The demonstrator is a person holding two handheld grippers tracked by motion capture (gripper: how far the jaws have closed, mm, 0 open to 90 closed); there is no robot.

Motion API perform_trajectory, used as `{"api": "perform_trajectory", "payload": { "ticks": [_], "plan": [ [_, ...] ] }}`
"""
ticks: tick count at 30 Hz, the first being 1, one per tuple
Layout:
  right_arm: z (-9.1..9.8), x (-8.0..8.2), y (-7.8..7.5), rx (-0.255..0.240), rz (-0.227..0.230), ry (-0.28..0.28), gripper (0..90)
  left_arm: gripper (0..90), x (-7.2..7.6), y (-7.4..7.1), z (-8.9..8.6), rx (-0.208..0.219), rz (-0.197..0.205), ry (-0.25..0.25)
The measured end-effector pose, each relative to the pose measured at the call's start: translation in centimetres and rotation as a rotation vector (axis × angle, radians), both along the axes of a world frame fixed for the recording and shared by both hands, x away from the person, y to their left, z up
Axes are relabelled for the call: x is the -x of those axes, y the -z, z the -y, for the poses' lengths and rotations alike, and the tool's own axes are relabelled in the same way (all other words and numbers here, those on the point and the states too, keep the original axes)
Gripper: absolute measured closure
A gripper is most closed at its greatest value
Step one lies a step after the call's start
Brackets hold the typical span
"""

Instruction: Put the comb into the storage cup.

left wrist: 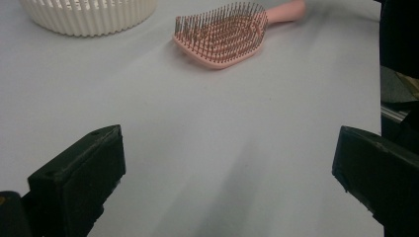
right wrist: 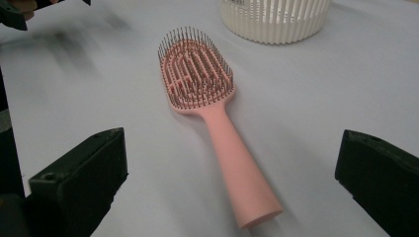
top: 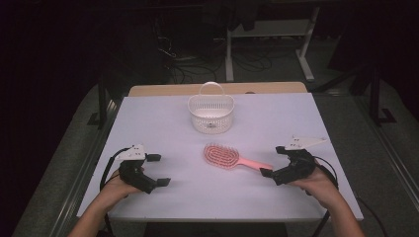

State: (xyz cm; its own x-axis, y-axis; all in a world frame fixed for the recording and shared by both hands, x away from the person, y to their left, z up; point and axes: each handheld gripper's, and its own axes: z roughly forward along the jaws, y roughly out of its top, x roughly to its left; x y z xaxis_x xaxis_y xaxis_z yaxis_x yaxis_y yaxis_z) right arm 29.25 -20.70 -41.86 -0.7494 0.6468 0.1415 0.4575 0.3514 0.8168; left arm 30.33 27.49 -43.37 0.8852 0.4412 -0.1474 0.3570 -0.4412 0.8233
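Note:
A pink hairbrush [top: 230,158] lies bristles up in the middle of the white table, its handle pointing right; I also see the hairbrush [right wrist: 207,103] lengthwise between my right jaws and the hairbrush [left wrist: 222,32] far ahead of my left jaws. Behind it stands a white slotted basket [top: 211,112] with a handle. My left gripper [top: 158,170] rests open at the front left, well clear of the brush. Just beyond the handle's end, my right gripper [top: 272,160] is open with nothing between its jaws.
The white table [top: 163,123] has a wooden strip along its far edge. A white desk frame [top: 267,39] and cables stand on the dark floor behind. The basket [left wrist: 89,15] sits far left in the left gripper view, and the basket [right wrist: 274,17] is at the top of the right gripper view.

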Motion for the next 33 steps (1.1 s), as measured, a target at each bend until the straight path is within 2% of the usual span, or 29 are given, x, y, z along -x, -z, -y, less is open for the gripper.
{"api": "perform_trajectory", "payload": {
  "ticks": [5, 18, 33],
  "plan": [
    [-0.1, -0.3, -0.4, 0.011, 0.003, -0.006, 0.0, 0.0, 0.0, 0.0, 0.0, -0.004, 0.0, 0.003],
    [-0.2, -0.8, -2.1, 0.0, 0.021, 0.01, 0.0, 0.0, 0.0, 0.0, 0.1, 0.008, -0.006, -0.002],
    [-1.6, -2.5, -3.5, -0.002, 0.029, -0.013, 0.0, 0.0, -0.1, 0.0, 0.1, 0.013, -0.01, -0.004]
  ]
}}
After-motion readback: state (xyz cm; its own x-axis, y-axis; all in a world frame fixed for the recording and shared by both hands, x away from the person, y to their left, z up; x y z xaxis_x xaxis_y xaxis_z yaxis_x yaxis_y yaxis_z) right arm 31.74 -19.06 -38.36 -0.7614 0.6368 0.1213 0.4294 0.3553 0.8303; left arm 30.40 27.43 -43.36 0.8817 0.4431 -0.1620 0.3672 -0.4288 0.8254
